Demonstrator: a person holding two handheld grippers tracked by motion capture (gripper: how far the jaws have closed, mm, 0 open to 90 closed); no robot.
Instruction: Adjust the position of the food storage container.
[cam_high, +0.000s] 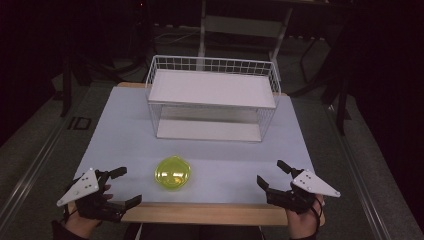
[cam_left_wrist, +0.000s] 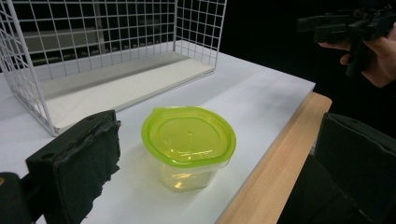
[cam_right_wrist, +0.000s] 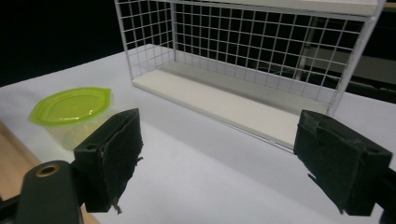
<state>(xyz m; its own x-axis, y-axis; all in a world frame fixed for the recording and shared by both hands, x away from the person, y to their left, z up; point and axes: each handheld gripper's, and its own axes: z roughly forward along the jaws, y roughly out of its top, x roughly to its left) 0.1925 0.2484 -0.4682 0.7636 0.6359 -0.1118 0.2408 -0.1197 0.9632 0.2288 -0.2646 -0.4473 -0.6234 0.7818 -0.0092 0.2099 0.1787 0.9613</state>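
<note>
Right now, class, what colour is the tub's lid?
Yellow-green lid, clearest in the left gripper view.

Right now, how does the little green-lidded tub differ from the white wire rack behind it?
The tub is small, round and see-through with a lime-green lid; the wire rack is large, boxy and white. The tub is closed by its lid; the rack stands open at the front, with two flat shelves. The tub sits near the table's front edge, the rack farther back. Both rest on the table, untouched.
</note>
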